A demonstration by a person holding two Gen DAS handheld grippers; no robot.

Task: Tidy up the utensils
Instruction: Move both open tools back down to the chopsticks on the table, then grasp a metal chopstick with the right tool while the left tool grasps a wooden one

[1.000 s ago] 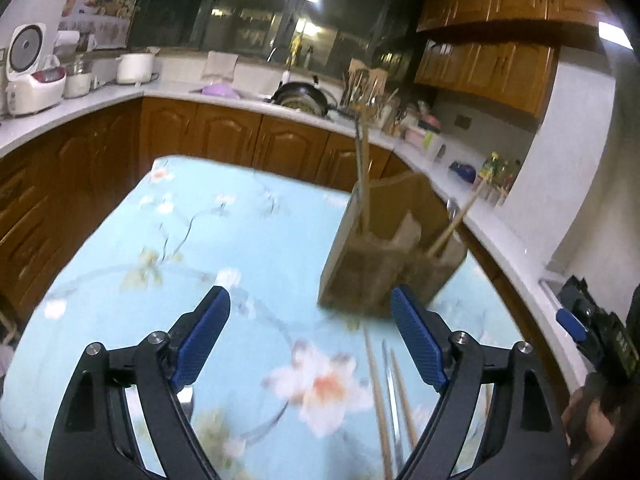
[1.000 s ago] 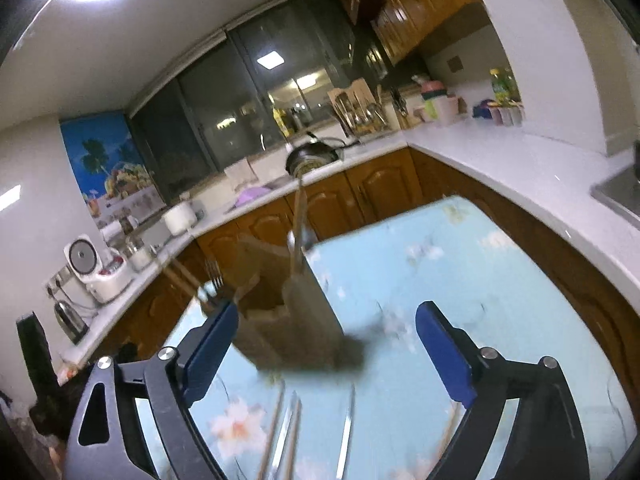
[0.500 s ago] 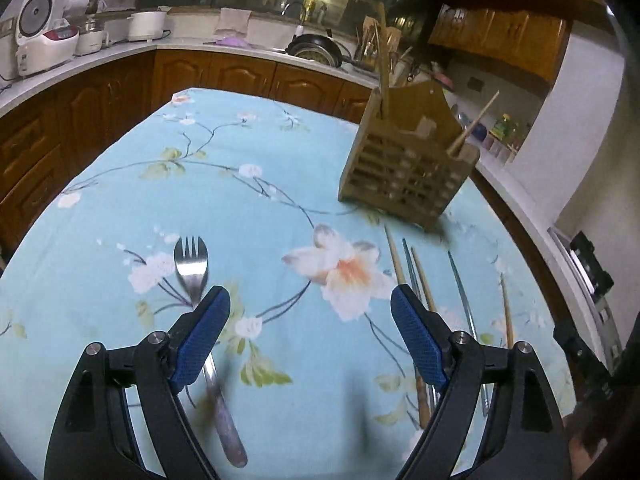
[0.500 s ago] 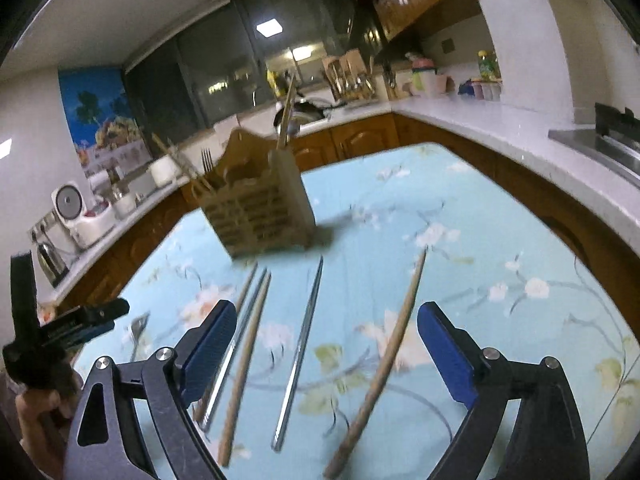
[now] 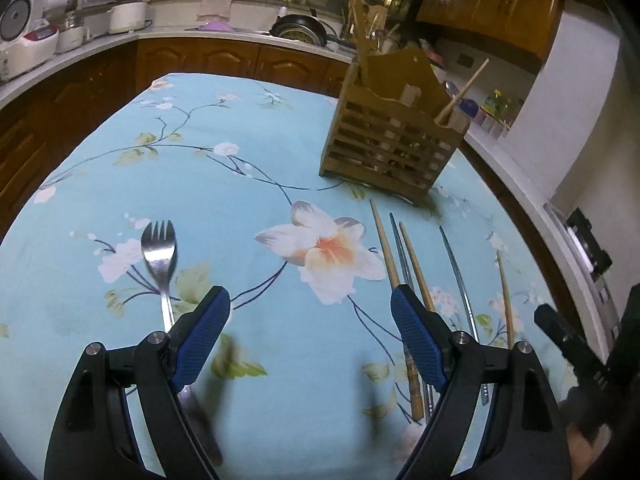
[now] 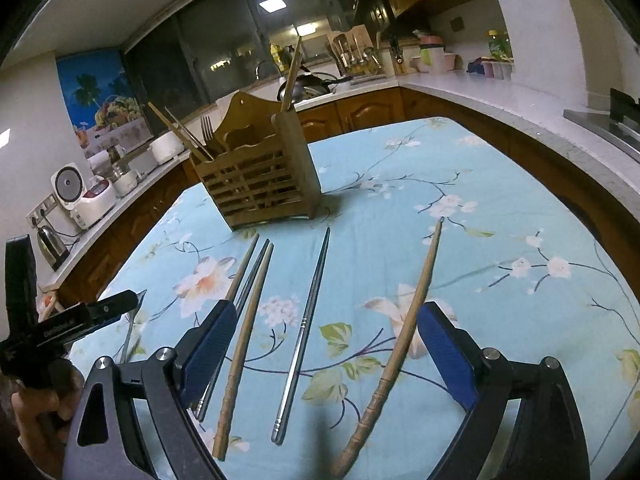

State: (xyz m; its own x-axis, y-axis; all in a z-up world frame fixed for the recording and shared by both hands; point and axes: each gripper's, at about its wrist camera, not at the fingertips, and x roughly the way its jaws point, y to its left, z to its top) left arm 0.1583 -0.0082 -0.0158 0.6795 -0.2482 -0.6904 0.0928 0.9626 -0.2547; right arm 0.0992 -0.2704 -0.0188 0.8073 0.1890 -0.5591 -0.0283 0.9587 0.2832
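A slatted wooden utensil holder (image 5: 390,144) (image 6: 260,176) stands on the floral blue tablecloth, with chopsticks and a fork upright in it. Several loose chopsticks lie in front of it: wooden ones (image 6: 244,344) (image 5: 386,244), a metal one (image 6: 304,328) (image 5: 458,276), and a curved wooden one (image 6: 404,328) (image 5: 505,296). A metal fork (image 5: 160,256) lies to the left. My left gripper (image 5: 310,320) is open above the cloth, the fork's handle passing under its left finger. My right gripper (image 6: 324,332) is open over the metal and curved chopsticks, holding nothing.
The table (image 5: 200,160) is ringed by wooden kitchen cabinets and a white counter (image 6: 500,92) with a rice cooker (image 6: 80,196), a pan and jars. A hand (image 6: 36,420) holds the other gripper at the left edge of the right wrist view.
Both grippers have come down and tilted toward the table. The holder, blurred and near the fingers a second ago, now stands farther off, and the fork and chopsticks have come into view.
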